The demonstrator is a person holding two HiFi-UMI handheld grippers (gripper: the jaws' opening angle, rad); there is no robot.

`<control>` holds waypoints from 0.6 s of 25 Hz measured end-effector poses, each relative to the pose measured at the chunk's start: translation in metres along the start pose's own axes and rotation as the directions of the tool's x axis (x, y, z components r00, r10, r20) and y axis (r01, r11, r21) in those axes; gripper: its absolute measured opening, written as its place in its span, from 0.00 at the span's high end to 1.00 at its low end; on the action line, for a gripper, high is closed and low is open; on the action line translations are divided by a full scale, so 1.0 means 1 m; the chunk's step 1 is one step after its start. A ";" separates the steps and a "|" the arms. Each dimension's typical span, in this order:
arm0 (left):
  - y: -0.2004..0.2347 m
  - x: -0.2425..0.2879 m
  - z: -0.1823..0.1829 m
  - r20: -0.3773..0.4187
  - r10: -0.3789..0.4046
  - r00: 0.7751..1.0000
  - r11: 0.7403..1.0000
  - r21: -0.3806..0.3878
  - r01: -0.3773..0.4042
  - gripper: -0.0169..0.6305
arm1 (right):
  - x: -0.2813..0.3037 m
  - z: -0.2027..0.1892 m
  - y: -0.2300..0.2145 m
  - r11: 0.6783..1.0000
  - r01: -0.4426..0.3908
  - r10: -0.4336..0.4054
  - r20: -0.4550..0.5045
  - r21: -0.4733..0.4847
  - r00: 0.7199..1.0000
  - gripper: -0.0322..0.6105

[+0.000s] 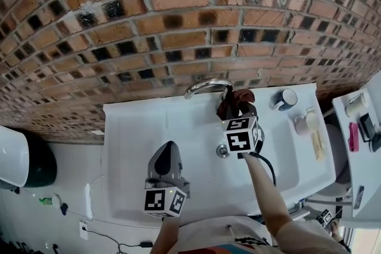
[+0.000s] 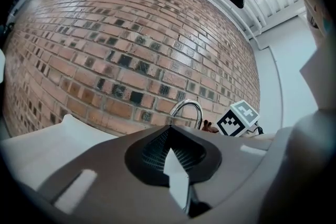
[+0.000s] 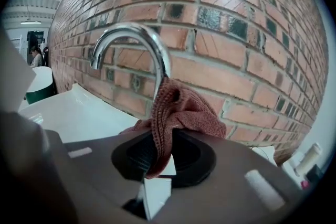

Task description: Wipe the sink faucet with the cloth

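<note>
Cloth point(image 3: 178, 113) is soft, limp knit, bunched against the faucet point(image 3: 142, 44) neck; my right claw point(image 3: 157, 162) pinches its fold, which I judge the correct hold. Left claw point(image 2: 176, 176) is pressed together, empty, short of the faucet.

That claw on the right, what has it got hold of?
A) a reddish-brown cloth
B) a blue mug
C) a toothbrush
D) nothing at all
A: in the right gripper view the right claw is shut on the reddish-brown cloth, which is bunched up against the stem of the curved chrome faucet.
</note>
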State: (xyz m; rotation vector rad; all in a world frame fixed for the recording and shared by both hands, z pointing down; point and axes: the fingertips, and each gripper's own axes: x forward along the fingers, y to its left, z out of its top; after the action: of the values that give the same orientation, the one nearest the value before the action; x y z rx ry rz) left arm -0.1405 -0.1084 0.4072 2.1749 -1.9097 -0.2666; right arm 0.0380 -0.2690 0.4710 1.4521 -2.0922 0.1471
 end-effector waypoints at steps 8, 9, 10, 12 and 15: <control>0.012 0.005 -0.003 -0.003 0.028 1.000 1.000 -0.006 -0.028 0.97 | -0.004 -0.005 0.012 0.981 -0.079 0.072 0.044 0.179 0.996 0.88; 0.012 0.005 -0.004 -0.003 0.029 1.000 1.000 -0.006 -0.029 0.97 | -0.004 -0.005 0.013 0.979 -0.084 0.077 0.047 0.187 0.996 0.88; 0.012 0.005 -0.004 -0.005 0.029 1.000 1.000 -0.006 -0.029 0.97 | -0.005 -0.006 0.015 0.976 -0.094 0.086 0.049 0.198 0.995 0.88; 0.013 0.006 -0.005 -0.010 0.030 1.000 1.000 -0.006 -0.030 0.97 | -0.007 -0.007 0.020 0.969 -0.114 0.105 0.051 0.220 0.993 0.88; 0.013 0.007 -0.006 -0.010 0.028 1.000 1.000 -0.009 -0.028 0.97 | -0.005 -0.010 0.024 0.964 -0.117 0.108 0.051 0.237 0.993 0.88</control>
State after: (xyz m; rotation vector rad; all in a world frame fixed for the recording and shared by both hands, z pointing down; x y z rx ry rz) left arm -0.1499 -0.1167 0.4166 2.1379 -1.9286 -0.2590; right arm 0.0221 -0.2512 0.4819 1.4813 -2.2508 0.4338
